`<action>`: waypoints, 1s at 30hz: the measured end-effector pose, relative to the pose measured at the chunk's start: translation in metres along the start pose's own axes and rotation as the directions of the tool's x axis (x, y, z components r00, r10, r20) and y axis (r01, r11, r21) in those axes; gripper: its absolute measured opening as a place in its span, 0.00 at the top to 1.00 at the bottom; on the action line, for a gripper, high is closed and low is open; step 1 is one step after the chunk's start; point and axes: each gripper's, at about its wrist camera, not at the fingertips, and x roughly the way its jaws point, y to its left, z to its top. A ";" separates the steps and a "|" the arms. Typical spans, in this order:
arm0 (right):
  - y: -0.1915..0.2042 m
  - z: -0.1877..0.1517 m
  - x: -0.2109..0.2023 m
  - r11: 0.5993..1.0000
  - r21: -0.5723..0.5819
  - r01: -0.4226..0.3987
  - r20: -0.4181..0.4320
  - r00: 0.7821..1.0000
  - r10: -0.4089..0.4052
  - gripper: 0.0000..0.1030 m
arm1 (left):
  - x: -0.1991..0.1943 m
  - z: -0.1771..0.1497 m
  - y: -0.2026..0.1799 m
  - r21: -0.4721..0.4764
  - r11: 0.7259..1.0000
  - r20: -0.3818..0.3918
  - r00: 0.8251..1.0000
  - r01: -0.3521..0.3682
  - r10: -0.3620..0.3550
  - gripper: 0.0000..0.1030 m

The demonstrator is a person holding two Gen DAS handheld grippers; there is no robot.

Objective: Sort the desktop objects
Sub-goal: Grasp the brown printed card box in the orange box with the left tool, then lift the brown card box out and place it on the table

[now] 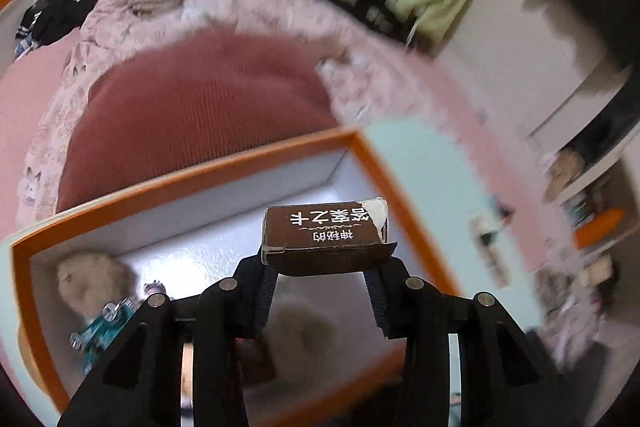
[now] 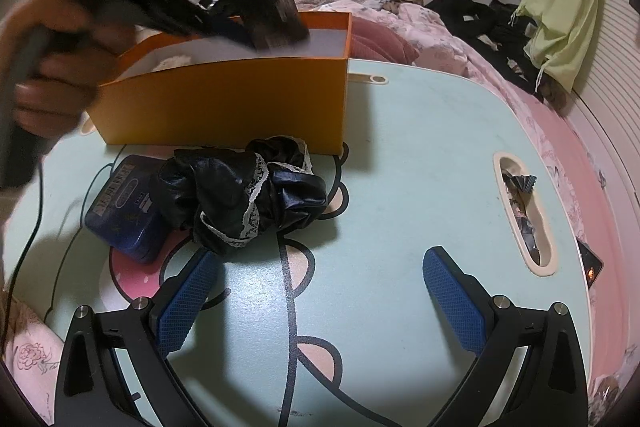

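Left claw [image 1: 324, 279] is pinching a small brown box [image 1: 326, 231] over the orange box [image 1: 192, 175].
Next, I judge, it needs releasing inside; right claw [image 2: 320, 291] is hanging spread above the desk [image 2: 420, 131].

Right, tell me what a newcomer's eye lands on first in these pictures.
First the brown card box with white lettering, clamped in the left gripper above the open orange box. Next the crumpled black cloth with white lace trim on the pale blue table, just in front of the orange box beside a blue tin. The right gripper hangs open over the table.
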 end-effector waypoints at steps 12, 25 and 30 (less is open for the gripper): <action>-0.001 0.000 0.000 1.000 0.001 0.001 0.001 1.000 -0.001 0.00 | -0.084 -0.100 0.025 -0.077 0.995 0.103 0.993 0.061 -0.053 0.60; -0.006 0.001 -0.002 1.000 0.016 0.024 0.001 1.000 -0.024 0.00 | -0.063 -0.165 0.059 -0.230 0.973 0.118 0.993 0.001 0.027 0.49; -0.005 0.000 -0.003 0.999 0.027 0.034 0.003 0.999 -0.034 0.00 | -0.061 -0.166 0.044 -0.163 0.986 0.110 0.994 0.015 0.003 0.27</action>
